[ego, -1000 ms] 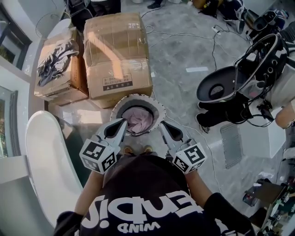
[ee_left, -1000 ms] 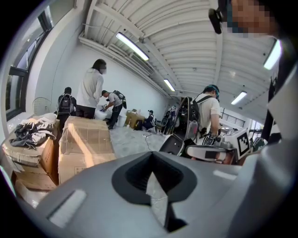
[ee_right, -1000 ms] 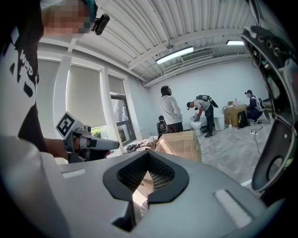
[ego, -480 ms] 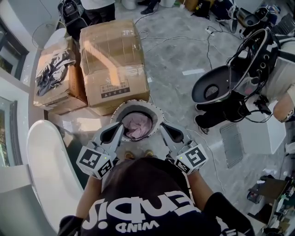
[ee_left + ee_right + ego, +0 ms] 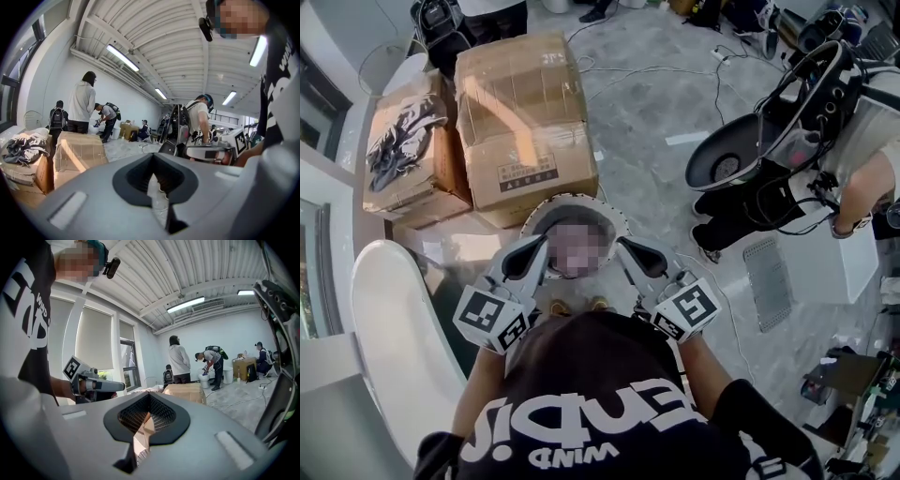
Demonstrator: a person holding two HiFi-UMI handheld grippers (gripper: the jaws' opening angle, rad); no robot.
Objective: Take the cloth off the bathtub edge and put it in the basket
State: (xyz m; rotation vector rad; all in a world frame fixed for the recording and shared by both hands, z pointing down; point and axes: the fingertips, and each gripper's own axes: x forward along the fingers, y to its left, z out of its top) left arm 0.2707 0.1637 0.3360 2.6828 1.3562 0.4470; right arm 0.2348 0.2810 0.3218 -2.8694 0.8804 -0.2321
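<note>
I am holding my left gripper and my right gripper out in front of me, one on each side of the basket, their tips hanging just above its rim and pointing nearly level rather than down into it. Both are pressed together: in the left gripper view the jaws are meeting along a thin seam with only floor showing through the notch, and in the right gripper view they are meeting the same way with cardboard showing beyond. Nothing is sitting between either pair, so I am carrying nothing. I am taking that to mean the cloth is out of my grip and lying inside the basket, where a pinkish heap is showing; a blur is covering most of it, so I am not able to tell how it is lying or whether a corner is trailing over the rim. The bathtub is curving along my left, near the basket, and the stretch of its edge that I am seeing is bare white, with no cloth on it. Two cardboard boxes are standing right behind the basket, one with a dark patterned fabric on top; that is no part of my job, so I am holding both grippers clear of it. I am judging the job done or all but done
</note>
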